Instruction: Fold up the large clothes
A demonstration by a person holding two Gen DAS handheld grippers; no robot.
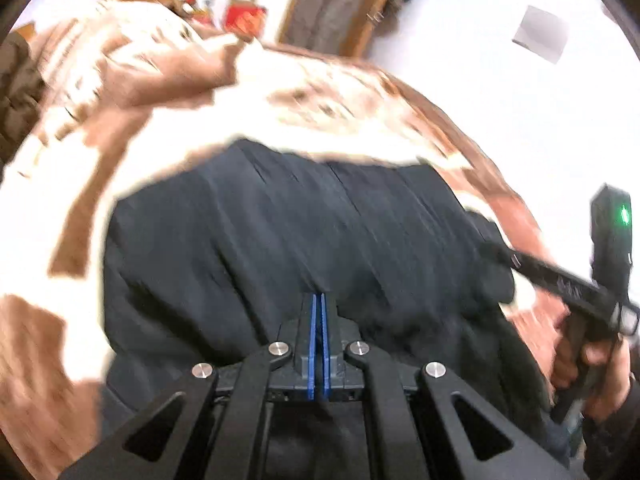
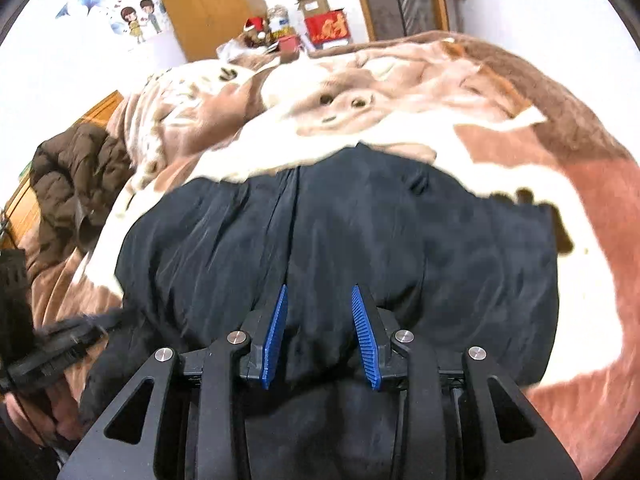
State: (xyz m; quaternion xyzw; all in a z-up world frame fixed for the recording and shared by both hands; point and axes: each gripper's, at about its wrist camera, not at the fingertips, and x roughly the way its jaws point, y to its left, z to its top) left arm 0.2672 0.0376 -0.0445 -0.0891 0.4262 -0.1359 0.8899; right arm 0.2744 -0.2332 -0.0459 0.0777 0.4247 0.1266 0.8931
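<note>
A large black jacket (image 1: 288,232) lies spread on a brown and white blanket on the bed; it also shows in the right wrist view (image 2: 360,232). My left gripper (image 1: 319,300) is shut, its blue pads pressed together over the jacket's near edge; no cloth shows clearly between them. My right gripper (image 2: 320,300) is open above the jacket's near part, nothing between its blue pads. The right gripper's body (image 1: 560,280) shows at the right of the left wrist view, held by a hand. The left gripper's body (image 2: 44,352) shows at the far left of the right wrist view.
The blanket (image 2: 500,152) covers the whole bed. A brown puffer coat (image 2: 76,176) lies at the bed's left side. Boxes and clutter (image 2: 324,24) stand beyond the bed by a wooden wardrobe (image 2: 204,4) and a door.
</note>
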